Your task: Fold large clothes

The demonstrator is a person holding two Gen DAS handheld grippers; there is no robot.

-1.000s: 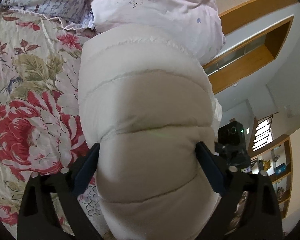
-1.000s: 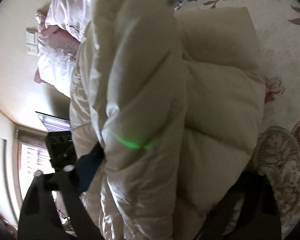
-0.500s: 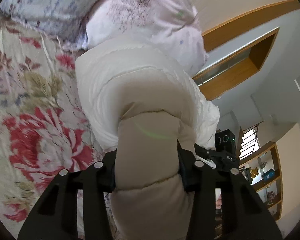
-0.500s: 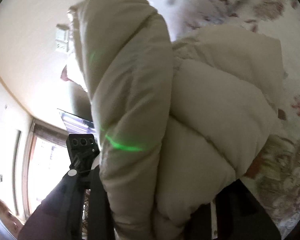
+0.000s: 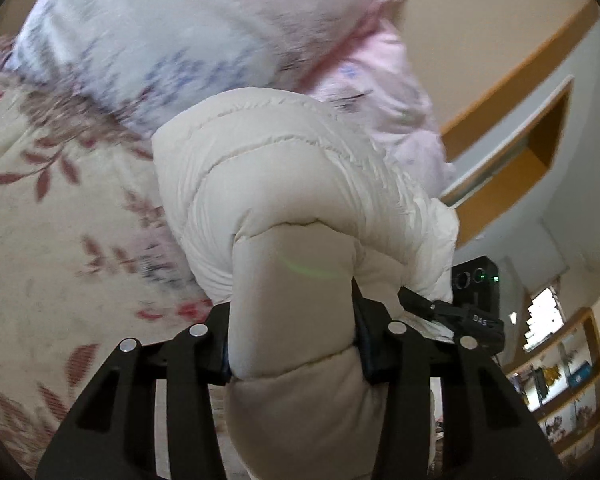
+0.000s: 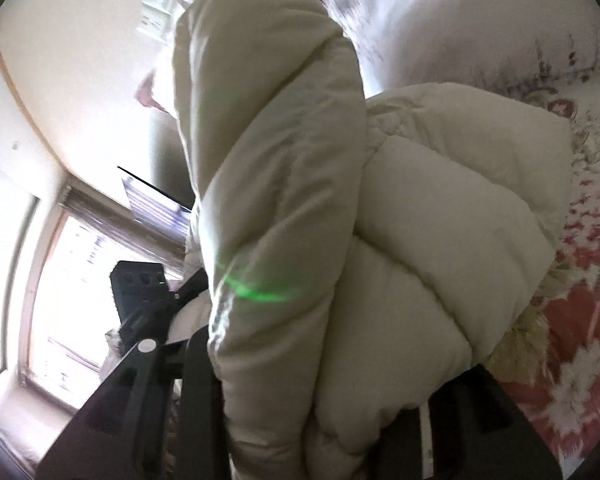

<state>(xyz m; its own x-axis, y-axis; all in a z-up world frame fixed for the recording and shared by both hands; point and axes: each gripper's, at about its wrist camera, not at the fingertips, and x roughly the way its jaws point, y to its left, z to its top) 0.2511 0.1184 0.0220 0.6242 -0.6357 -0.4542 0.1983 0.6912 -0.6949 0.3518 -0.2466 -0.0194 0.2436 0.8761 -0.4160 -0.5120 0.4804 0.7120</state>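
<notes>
A cream quilted puffer jacket (image 5: 284, 200) is bunched up and lifted off the floral bedspread (image 5: 60, 220). My left gripper (image 5: 292, 344) is shut on a thick padded fold of it, the pads squeezing both sides. In the right wrist view the same puffer jacket (image 6: 440, 240) fills the frame in two stacked folds. My right gripper (image 6: 320, 392) is shut on that bundle; its right finger is mostly hidden behind the padding. The other gripper (image 6: 144, 300) shows dark at the left, beyond the jacket.
Pillows (image 5: 200, 28) in pale floral covers lie behind the jacket at the head of the bed. A wooden-trimmed wall recess (image 5: 520, 152) and shelves (image 5: 560, 392) sit to the right. A bright window (image 6: 68, 280) is at the left of the right wrist view.
Both grippers closed from wide open onto the jacket's padding. They then lifted the bundle up and along the bed toward the pillows; the right one also rolled.
</notes>
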